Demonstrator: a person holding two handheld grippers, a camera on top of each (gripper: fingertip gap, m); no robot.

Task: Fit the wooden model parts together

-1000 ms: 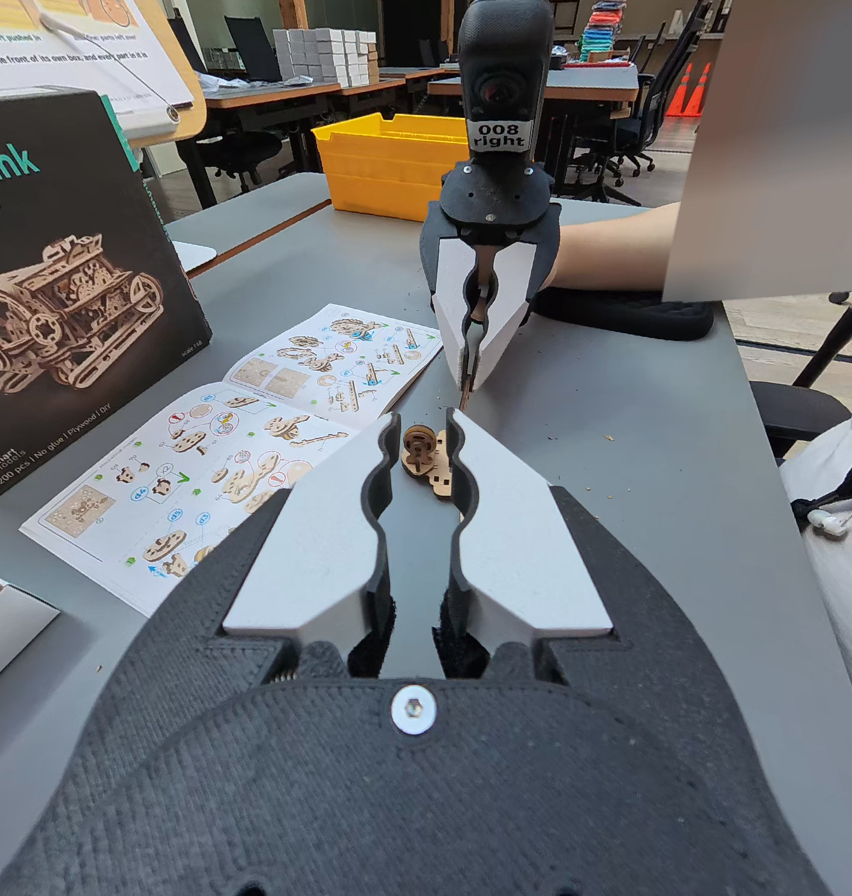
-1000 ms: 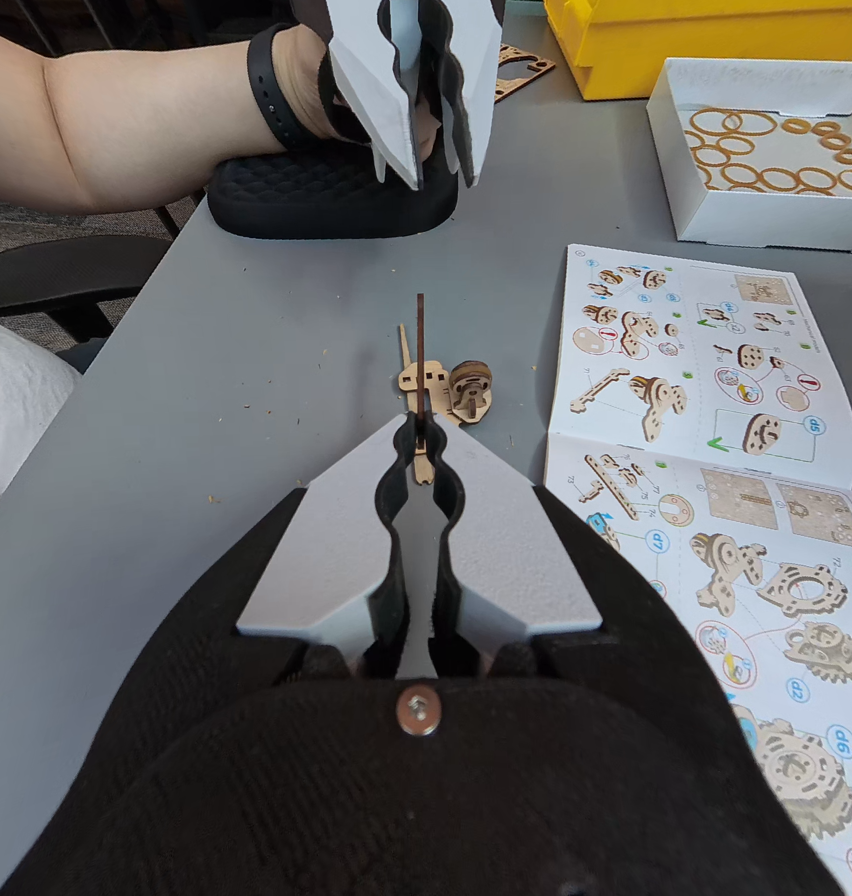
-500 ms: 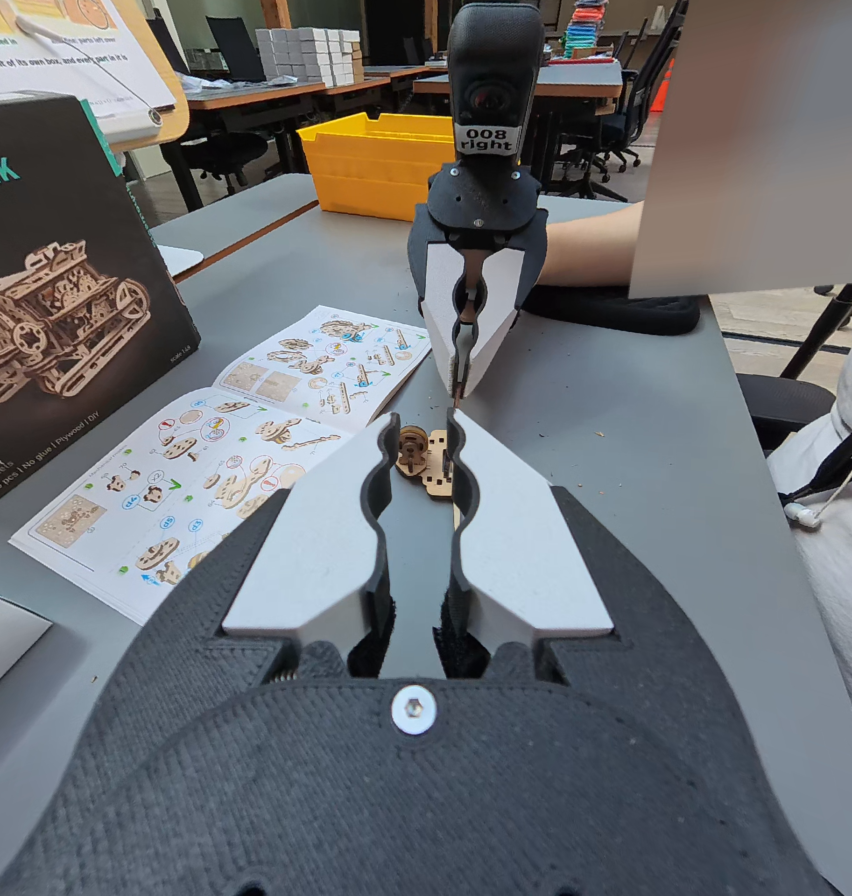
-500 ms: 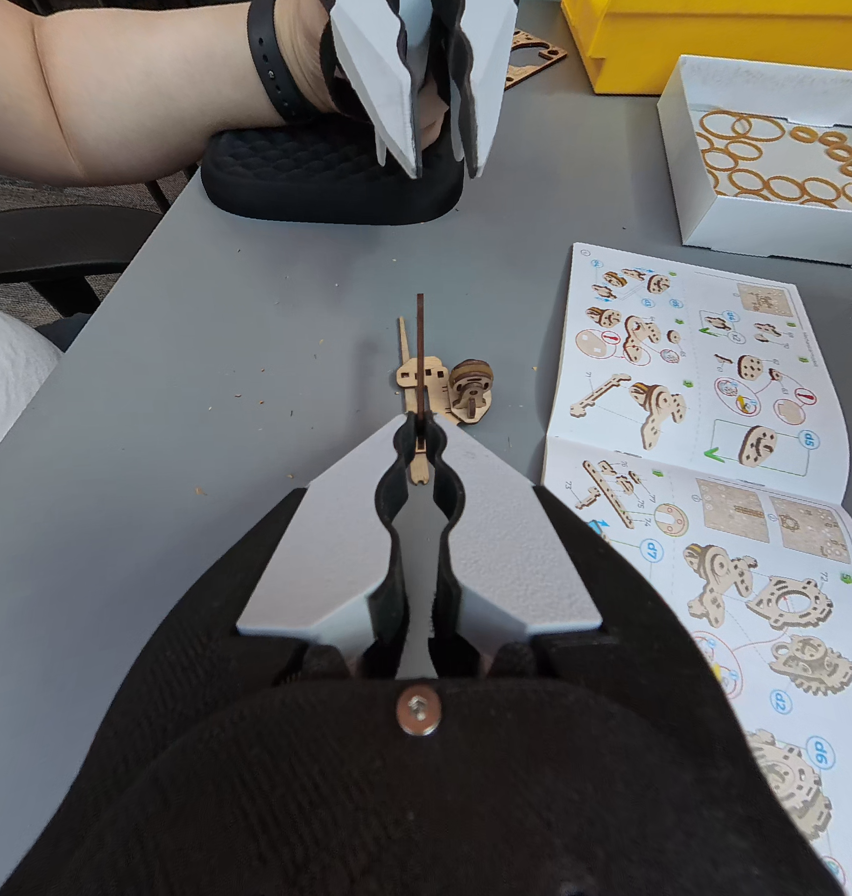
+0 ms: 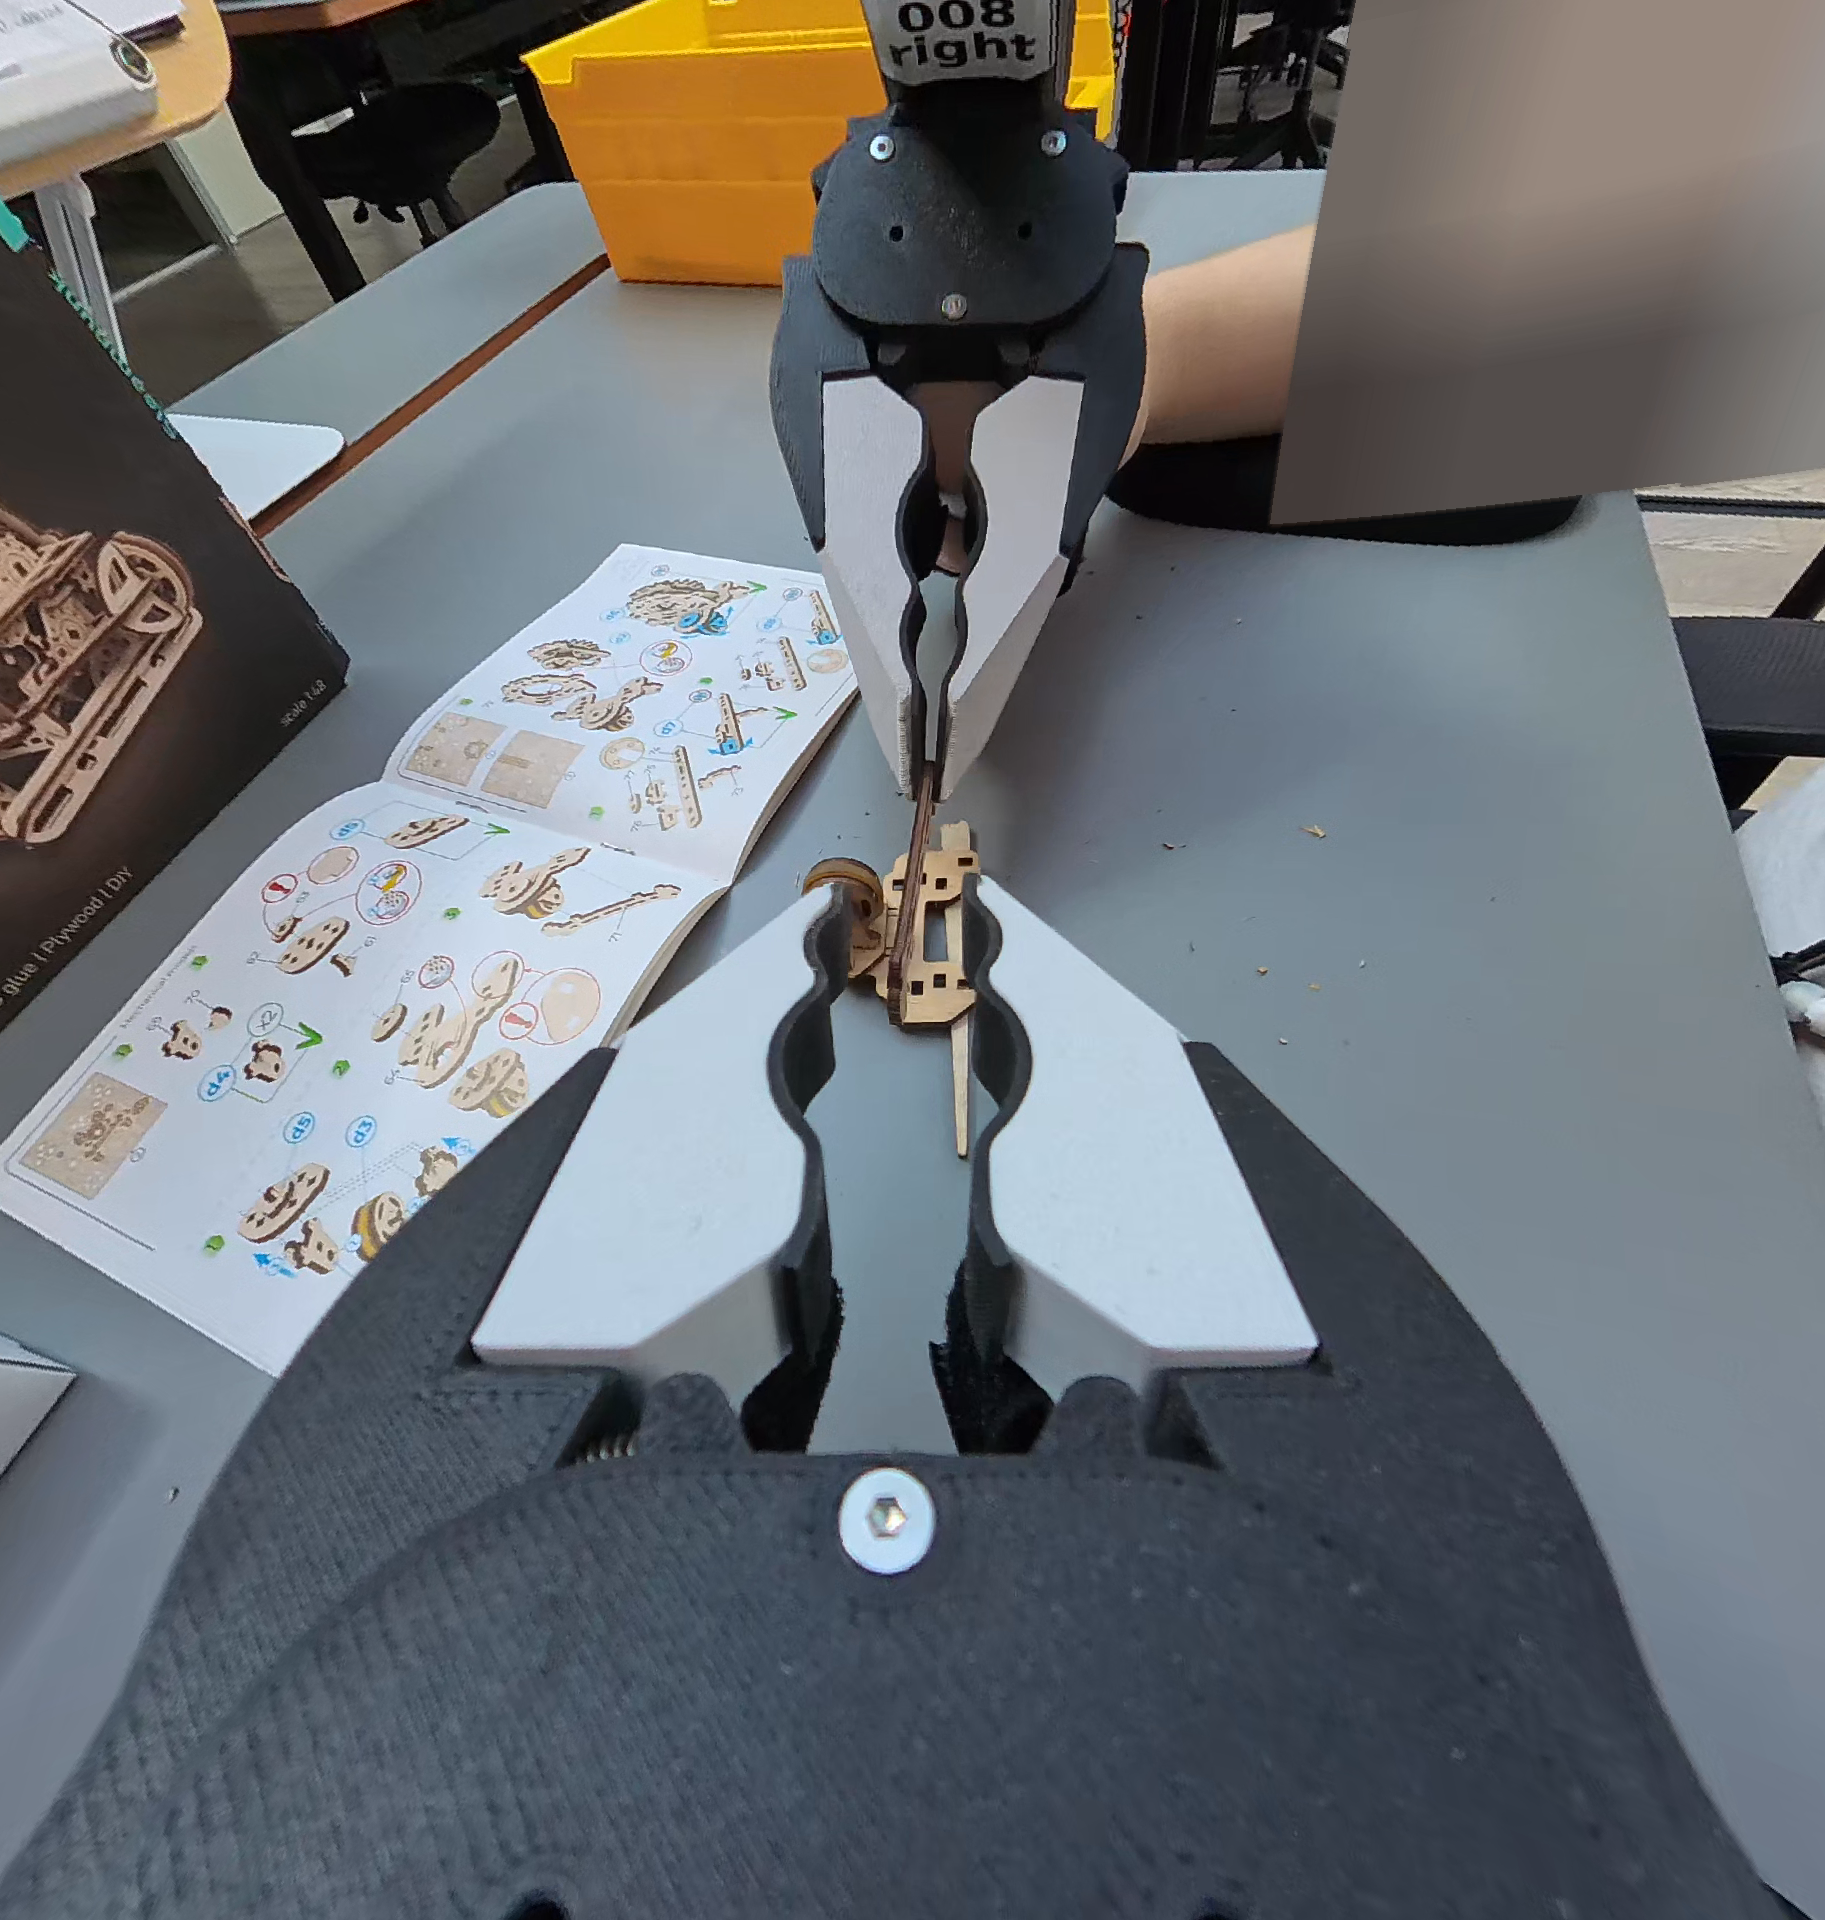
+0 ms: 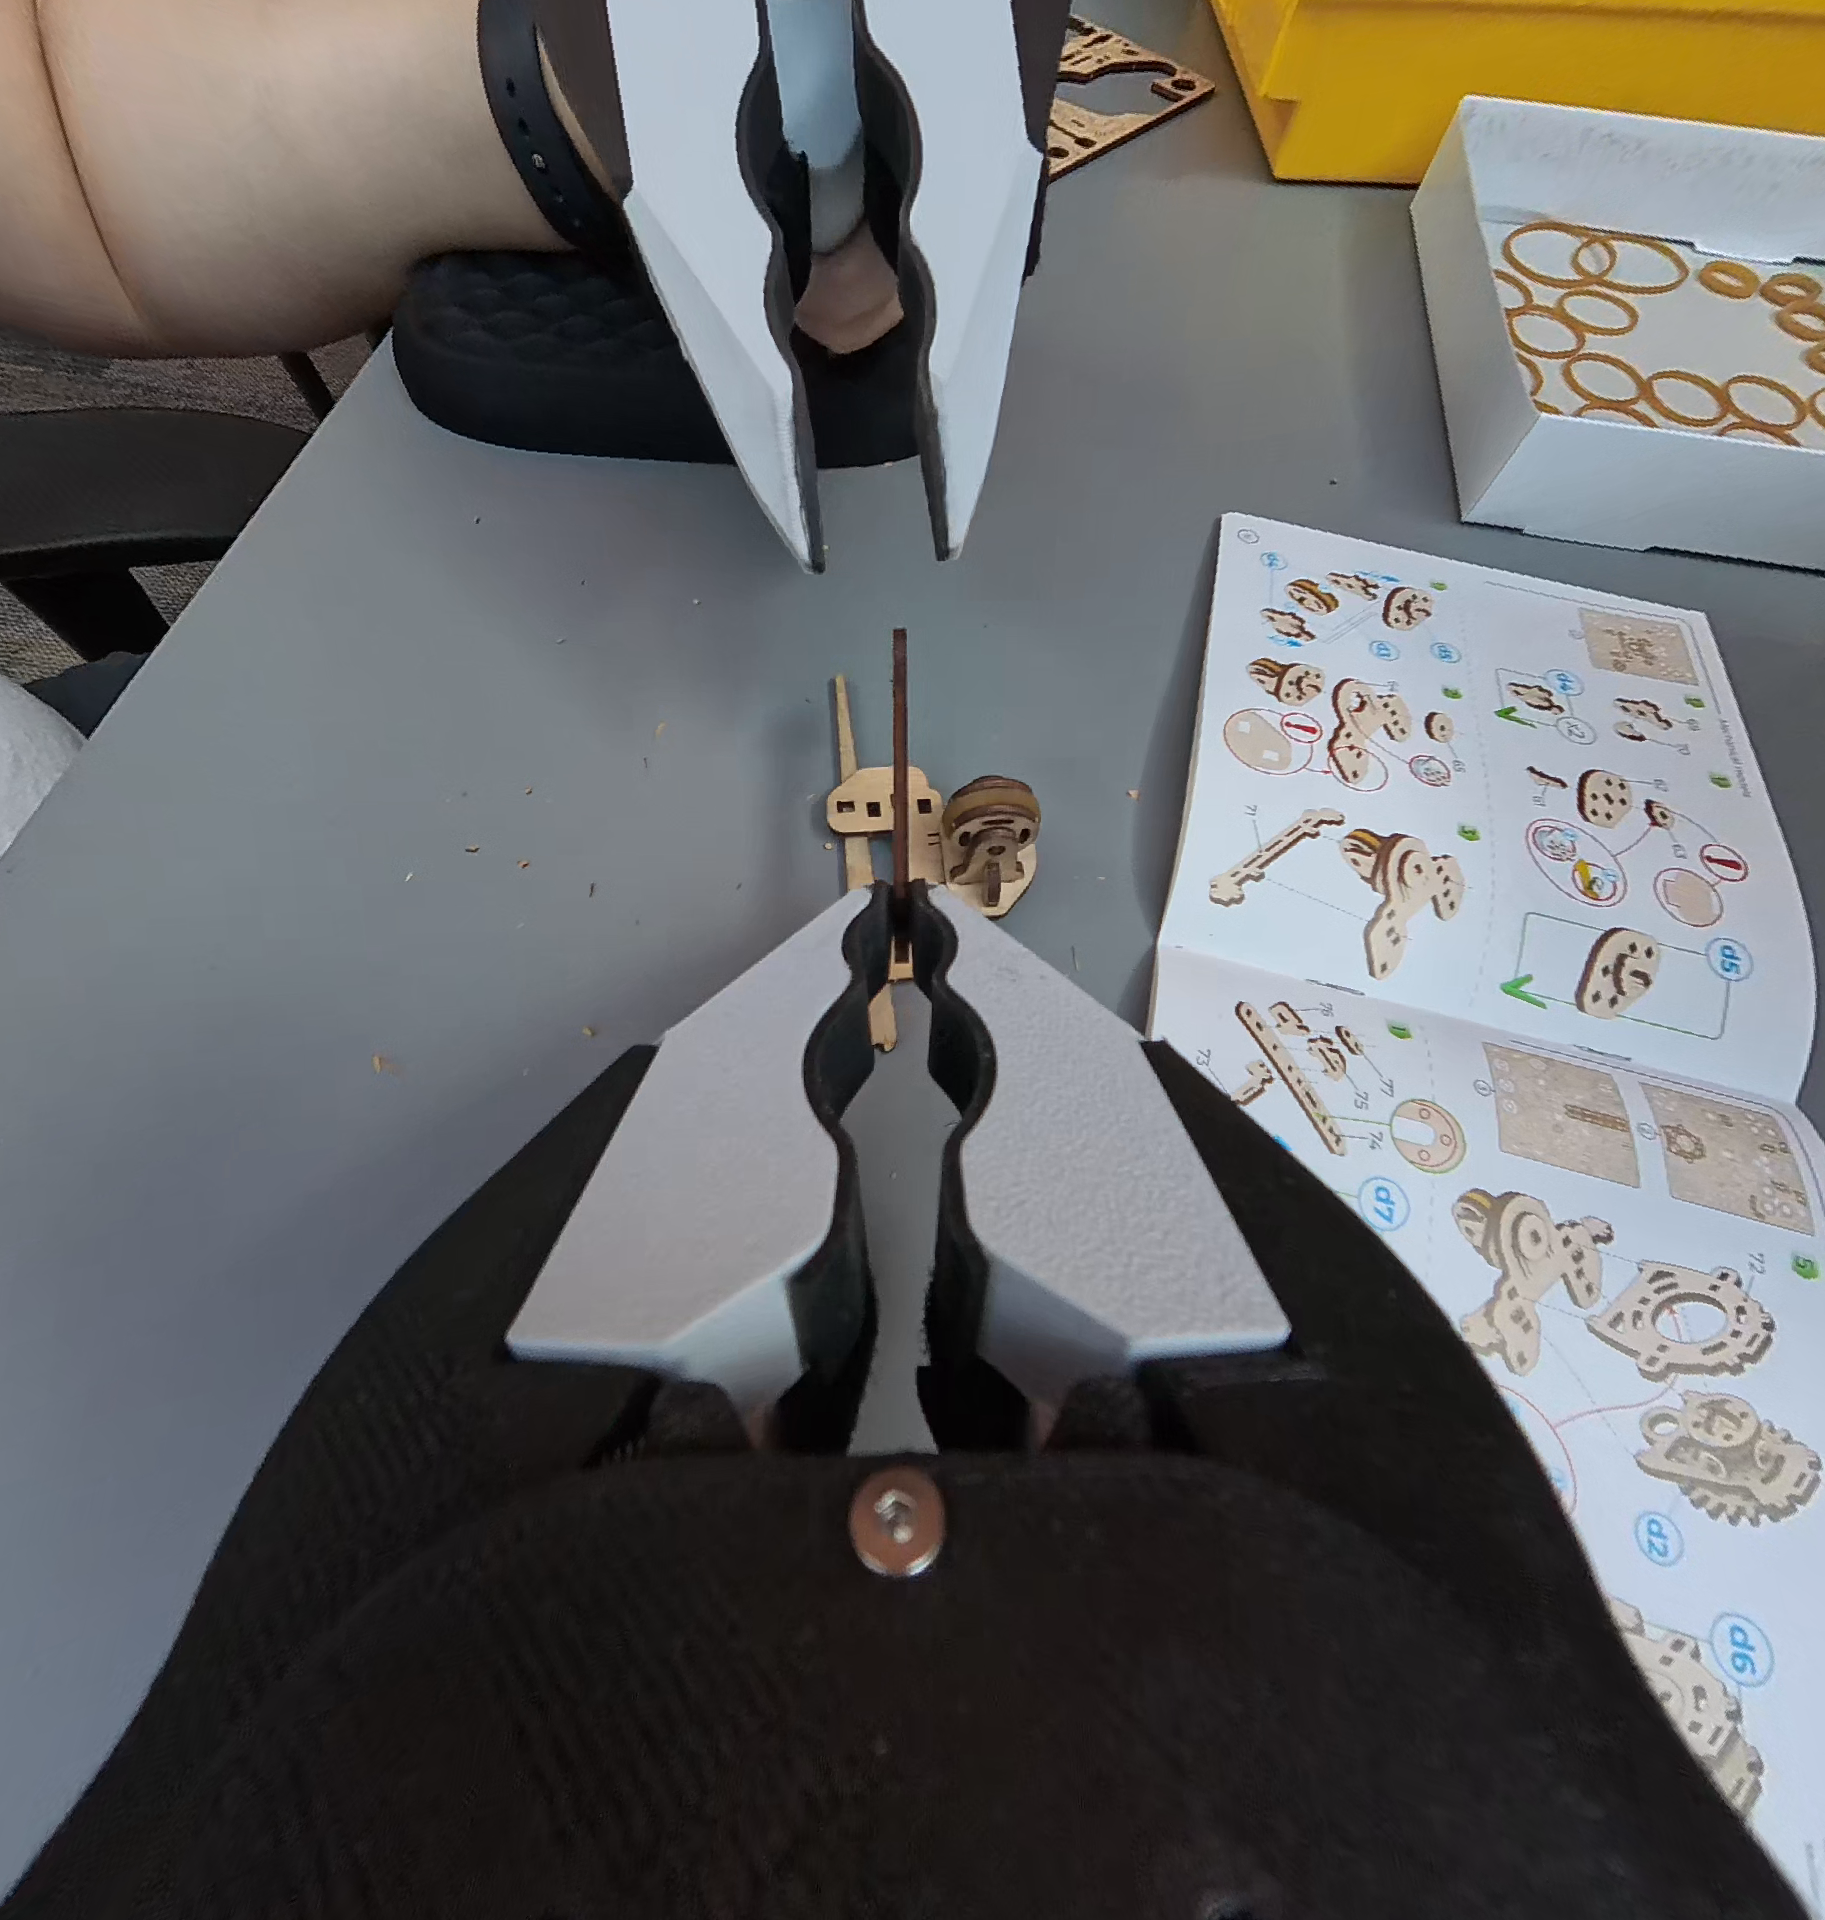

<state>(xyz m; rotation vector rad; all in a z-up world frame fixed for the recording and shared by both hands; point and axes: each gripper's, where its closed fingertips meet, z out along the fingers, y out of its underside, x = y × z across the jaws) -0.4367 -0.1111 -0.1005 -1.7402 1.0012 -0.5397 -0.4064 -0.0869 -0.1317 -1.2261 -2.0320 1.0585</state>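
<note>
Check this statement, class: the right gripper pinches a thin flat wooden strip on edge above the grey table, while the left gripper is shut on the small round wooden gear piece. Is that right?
Not quite. The left gripper is open and holds nothing, as the right wrist view shows; the small round wooden gear piece lies on the grey table. The right gripper does pinch the thin flat wooden strip on edge.

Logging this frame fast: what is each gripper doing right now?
Left gripper: open, empty, fingers either side of the wooden assembly on the table.
Right gripper: shut on a thin wooden strip, held on edge.
</note>
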